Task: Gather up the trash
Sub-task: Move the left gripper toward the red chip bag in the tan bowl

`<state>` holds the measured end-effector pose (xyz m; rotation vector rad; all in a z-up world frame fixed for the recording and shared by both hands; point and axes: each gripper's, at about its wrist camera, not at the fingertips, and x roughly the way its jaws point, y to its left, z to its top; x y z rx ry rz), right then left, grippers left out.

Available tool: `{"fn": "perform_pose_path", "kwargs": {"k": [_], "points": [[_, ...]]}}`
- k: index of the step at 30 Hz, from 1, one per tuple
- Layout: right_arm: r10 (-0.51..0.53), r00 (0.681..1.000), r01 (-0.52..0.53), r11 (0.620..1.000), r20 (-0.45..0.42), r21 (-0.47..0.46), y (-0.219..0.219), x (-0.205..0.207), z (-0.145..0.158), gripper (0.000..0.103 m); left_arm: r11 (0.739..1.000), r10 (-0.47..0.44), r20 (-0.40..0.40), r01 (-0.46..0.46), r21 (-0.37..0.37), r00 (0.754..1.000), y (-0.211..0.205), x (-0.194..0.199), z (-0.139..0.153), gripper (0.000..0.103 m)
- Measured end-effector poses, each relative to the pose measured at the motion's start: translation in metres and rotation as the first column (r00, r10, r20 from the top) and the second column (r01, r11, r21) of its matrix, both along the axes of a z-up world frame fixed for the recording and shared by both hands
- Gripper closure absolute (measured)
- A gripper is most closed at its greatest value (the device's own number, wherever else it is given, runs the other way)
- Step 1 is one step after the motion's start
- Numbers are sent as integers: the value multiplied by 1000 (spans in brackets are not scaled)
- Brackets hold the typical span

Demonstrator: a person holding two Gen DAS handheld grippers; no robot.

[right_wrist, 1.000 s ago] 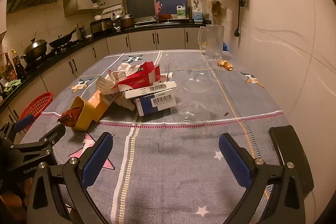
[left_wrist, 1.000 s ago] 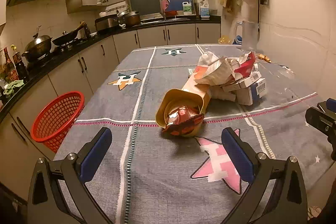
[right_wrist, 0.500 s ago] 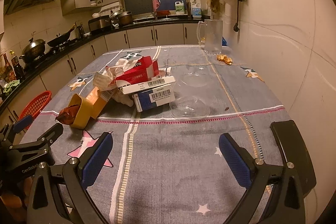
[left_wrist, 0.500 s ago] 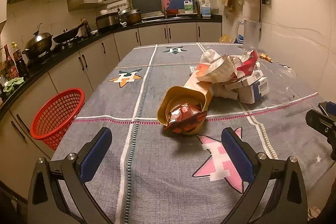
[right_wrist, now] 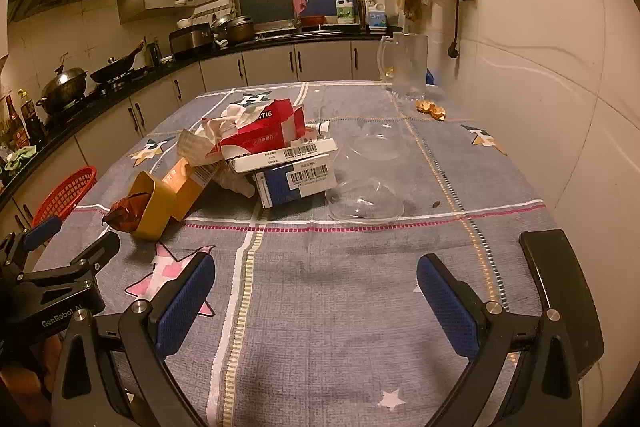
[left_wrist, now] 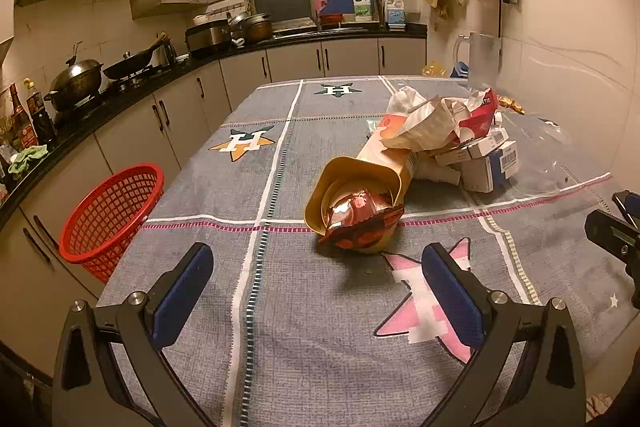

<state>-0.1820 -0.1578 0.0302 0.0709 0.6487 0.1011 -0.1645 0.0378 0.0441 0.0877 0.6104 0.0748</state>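
In the left wrist view, a yellow carton (left_wrist: pixel 362 183) lies on its side on the desk (left_wrist: pixel 304 327), with its open mouth toward the camera. A crumpled red foil wrapper (left_wrist: pixel 360 223) sits in this mouth and sticks out a little. Behind the carton there is a pile of trash (left_wrist: pixel 452 135): crumpled paper, a red box and white boxes with barcodes. A red basket (left_wrist: pixel 114 215) stands beside the left edge of the desk, lower than the top; what is inside it I cannot tell. The left tongs (left_wrist: pixel 318 293) are wide apart and hold nothing. The carton lies near, in front of them, almost between the lines of the two fingers but not touching them.

In the right wrist view, the right tongs (right_wrist: pixel 316 299) are also wide apart and empty. The pile of trash (right_wrist: pixel 276 151) is farther ahead and to the left. Two clear plastic bowls (right_wrist: pixel 366 201) lie just beside the boxes, with nothing visible in them. A glass jug (right_wrist: pixel 408 67) stands upright at the far end of the desk, near the wall. The left tongs (right_wrist: pixel 60 239) show at the left edge, close to the yellow carton (right_wrist: pixel 160 203)
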Motion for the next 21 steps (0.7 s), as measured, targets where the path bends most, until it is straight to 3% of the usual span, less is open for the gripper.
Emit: {"fn": "perform_pose_path", "kwargs": {"k": [21], "points": [[1, 1000, -1, 1000, -14, 3, -3, 6, -5, 0, 1000, -13, -18, 13, 9, 1000, -1, 5, -3, 0]]}}
